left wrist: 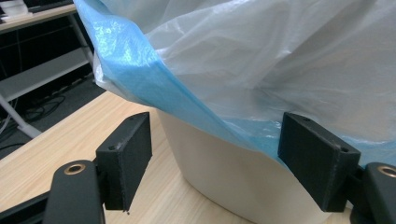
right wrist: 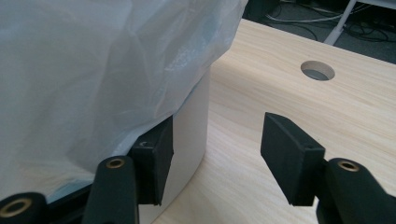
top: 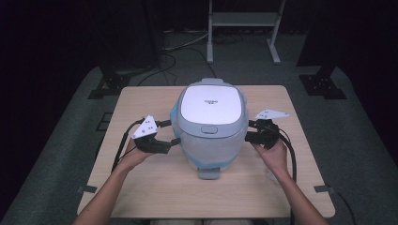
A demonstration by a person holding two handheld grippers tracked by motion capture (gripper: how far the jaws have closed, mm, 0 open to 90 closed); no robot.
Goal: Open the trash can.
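On the wooden bench (top: 155, 192), both open hand-held grippers, left (top: 172, 132) and right (top: 248, 132), are flanking the rice cooker (top: 211, 123); its plastic bag (left wrist: 261, 60) is risking slipping or tearing.

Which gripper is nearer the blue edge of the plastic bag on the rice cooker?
Left. The left gripper has the bag's blue edge between its open jaws; the right gripper sits at the rice cooker beside clear film.

A white-lidded grey rice cooker (top: 212, 123) wears a translucent blue-edged bag (left wrist: 261, 60).
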